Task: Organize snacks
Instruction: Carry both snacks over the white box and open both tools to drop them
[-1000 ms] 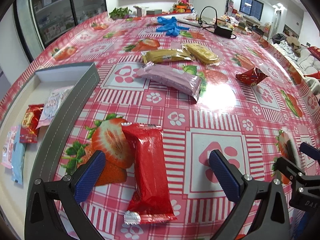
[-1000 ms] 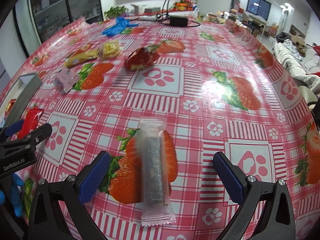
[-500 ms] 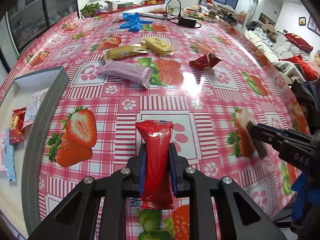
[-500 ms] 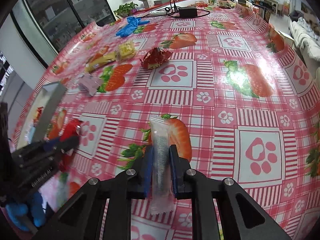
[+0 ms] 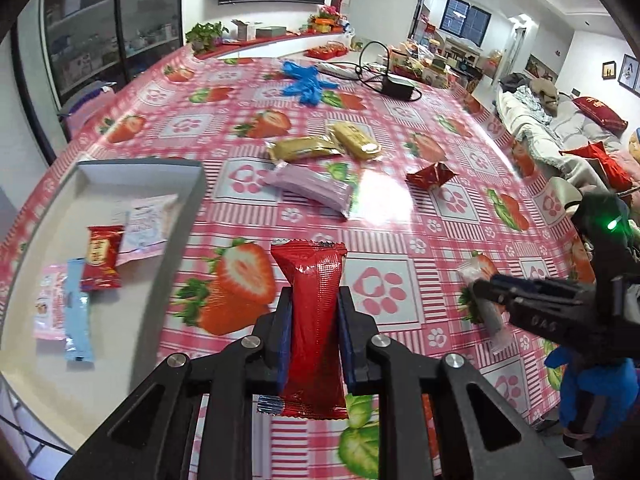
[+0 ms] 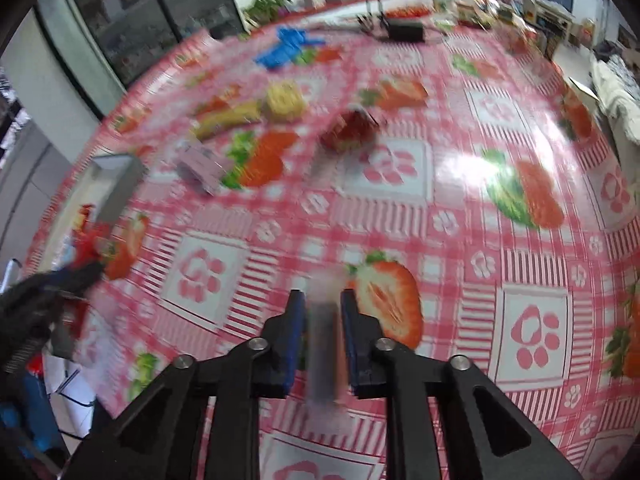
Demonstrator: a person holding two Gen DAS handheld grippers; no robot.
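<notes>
My left gripper (image 5: 314, 312) is shut on a long red snack packet (image 5: 314, 320) and holds it above the strawberry tablecloth. My right gripper (image 6: 322, 312) is shut on a clear packet of dark round biscuits (image 6: 324, 344), blurred by motion; that packet also shows in the left wrist view (image 5: 482, 300). A grey tray (image 5: 132, 168) at the left holds several small snack packets, among them a red one (image 5: 100, 258) and a blue one (image 5: 78, 316).
On the table lie a purple packet (image 5: 310, 188), two yellow packets (image 5: 304, 148), a small red crumpled packet (image 5: 430, 174), blue gloves (image 5: 306, 80) and a black adapter with cable (image 5: 396, 86). A sofa stands at the right.
Both grippers closed on their packets and lifted them off the table. Both have swung left toward the tray; the right wrist view is now motion-blurred.
</notes>
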